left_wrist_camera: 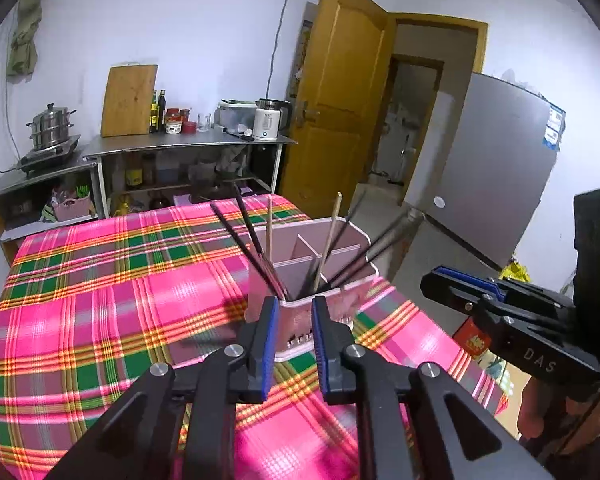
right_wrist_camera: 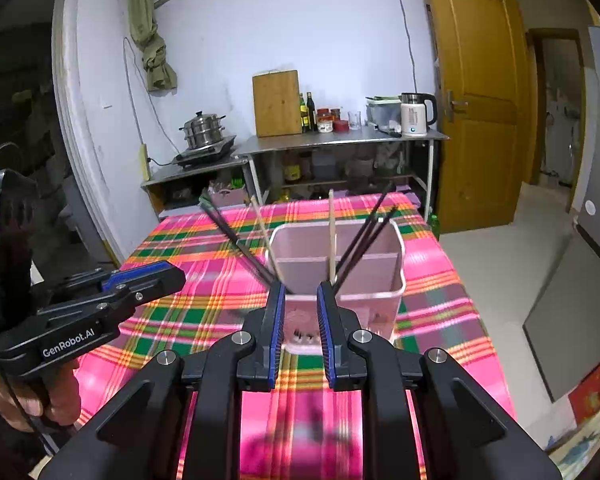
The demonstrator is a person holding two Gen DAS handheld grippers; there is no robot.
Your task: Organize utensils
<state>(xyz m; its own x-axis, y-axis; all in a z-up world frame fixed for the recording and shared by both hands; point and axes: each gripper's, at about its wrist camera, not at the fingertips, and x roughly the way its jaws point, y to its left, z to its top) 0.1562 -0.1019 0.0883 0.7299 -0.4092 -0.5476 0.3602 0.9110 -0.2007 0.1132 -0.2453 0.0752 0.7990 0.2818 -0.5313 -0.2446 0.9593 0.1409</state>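
Observation:
A pink divided utensil holder [left_wrist_camera: 356, 296] [right_wrist_camera: 372, 308] stands on the plaid-covered table. Dark chopsticks [left_wrist_camera: 252, 240] [right_wrist_camera: 366, 236] and pale wooden chopsticks [left_wrist_camera: 332, 232] [right_wrist_camera: 331, 232] lean out of its compartments. My left gripper [left_wrist_camera: 295, 308] hovers just short of the holder's near wall, with its blue pads a little apart and nothing between them. My right gripper [right_wrist_camera: 300, 292] is likewise just before the holder, narrowly open and empty. Each gripper shows in the other's view: the right gripper [left_wrist_camera: 432, 280] beside the table's right edge, the left gripper [right_wrist_camera: 176, 276] over the cloth at left.
The pink, green and yellow plaid tablecloth [left_wrist_camera: 100, 280] covers the table; its right edge drops to the floor. Behind stand steel shelves with a cutting board [left_wrist_camera: 129, 100], kettle [left_wrist_camera: 268, 120] and steamer pot [left_wrist_camera: 52, 124]. A fridge [left_wrist_camera: 492, 168] and wooden door [left_wrist_camera: 340, 100] are at right.

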